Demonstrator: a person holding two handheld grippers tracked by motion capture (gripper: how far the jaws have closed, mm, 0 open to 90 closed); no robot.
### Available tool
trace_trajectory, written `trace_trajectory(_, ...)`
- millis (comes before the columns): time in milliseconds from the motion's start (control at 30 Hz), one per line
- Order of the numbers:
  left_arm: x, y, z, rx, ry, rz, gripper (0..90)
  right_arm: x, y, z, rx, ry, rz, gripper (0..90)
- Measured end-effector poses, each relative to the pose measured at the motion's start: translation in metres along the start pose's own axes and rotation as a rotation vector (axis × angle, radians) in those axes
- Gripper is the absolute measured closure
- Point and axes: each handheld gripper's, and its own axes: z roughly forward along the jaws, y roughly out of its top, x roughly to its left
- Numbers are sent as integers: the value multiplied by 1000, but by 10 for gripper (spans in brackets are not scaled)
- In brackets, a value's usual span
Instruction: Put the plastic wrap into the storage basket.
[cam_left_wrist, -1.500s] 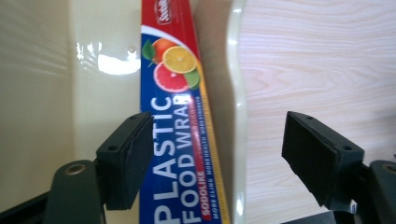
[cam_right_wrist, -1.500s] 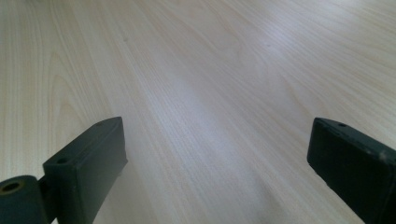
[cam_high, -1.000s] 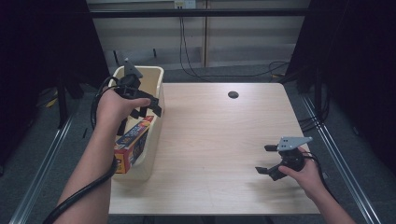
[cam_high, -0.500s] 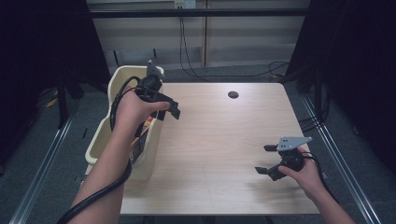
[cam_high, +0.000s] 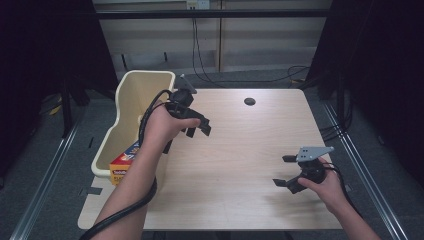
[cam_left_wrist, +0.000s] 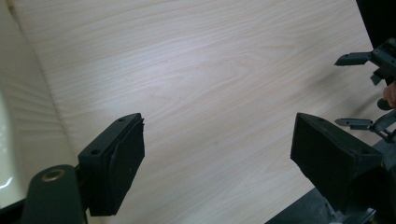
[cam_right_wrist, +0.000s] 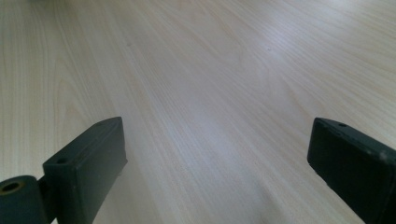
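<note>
So the orange box (cam_high: 125, 162) is sitting down in the near end of the cream bin (cam_high: 142, 82) at the left edge of the table (cam_high: 250, 150), and that's the thing we're working with here. It's lying low inside the bin, partly hidden by our forearm, so we can't read much of the label. Our left hand-held gripper (cam_high: 197, 125) is hovering over the table just beside the bin, not over the box, and its jaws have just been opening with nothing between them; in the left gripper view we're only looking at bare wood between the pads. Over on the near right, our right hand-held gripper (cam_high: 286, 170) is resting low over the table, jaws spread wide and empty too. Our read is we're done dropping the box in the bin and we're pulling clear of it, so the step in hand looks like the release and retreat. If there's a next move, it's probably just parking the left hand on the table, minding the cable draped along the bin wall.
</note>
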Motion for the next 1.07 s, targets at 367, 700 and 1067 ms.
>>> trace_trajectory(367, -14, -7, 25, 4, -47, 59, 169, 0, 0, 0, 3, -6, -1, 42)
trace_trajectory(700, -18, -15, 51, 8, -67, 74, 168, -1, -1, 0, 8, 1, 0, 42)
trace_trajectory(1067, -18, -27, 71, -11, -95, 109, 165, -2, -2, 1, 16, -13, 2, 41)
